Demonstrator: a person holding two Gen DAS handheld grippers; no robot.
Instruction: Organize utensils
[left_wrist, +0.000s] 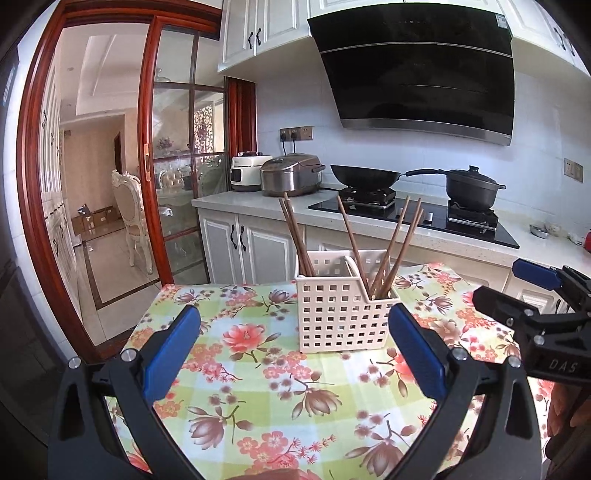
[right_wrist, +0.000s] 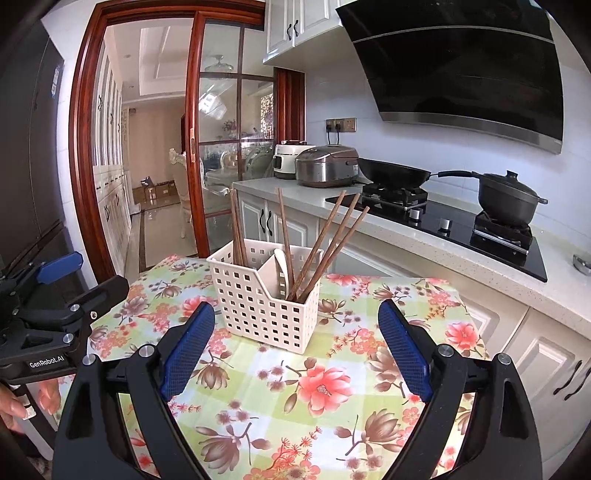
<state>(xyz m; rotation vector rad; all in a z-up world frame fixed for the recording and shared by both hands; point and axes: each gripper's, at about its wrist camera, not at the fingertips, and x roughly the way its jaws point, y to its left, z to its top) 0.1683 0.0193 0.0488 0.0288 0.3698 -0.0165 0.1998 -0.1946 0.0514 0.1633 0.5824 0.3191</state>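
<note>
White perforated caddy (left_wrist: 341, 314) stands upright on floral tablecloth (left_wrist: 258, 387), just ahead of the left gripper (left_wrist: 295, 354) fingertips, nearer its right finger. Wooden chopsticks (left_wrist: 395, 245) lean in both compartments; a pale spoon (right_wrist: 281, 266) sits in the right one. Left gripper: fingers wide, empty. Right gripper (right_wrist: 297, 350): fingers wide, empty, caddy ahead between them, closer to the left finger.

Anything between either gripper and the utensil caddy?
Nothing visible. Left gripper and right gripper are both open, with only bare floral tablecloth between them and the white perforated caddy. The wooden chopsticks stand inside it, leaning outward.
</note>
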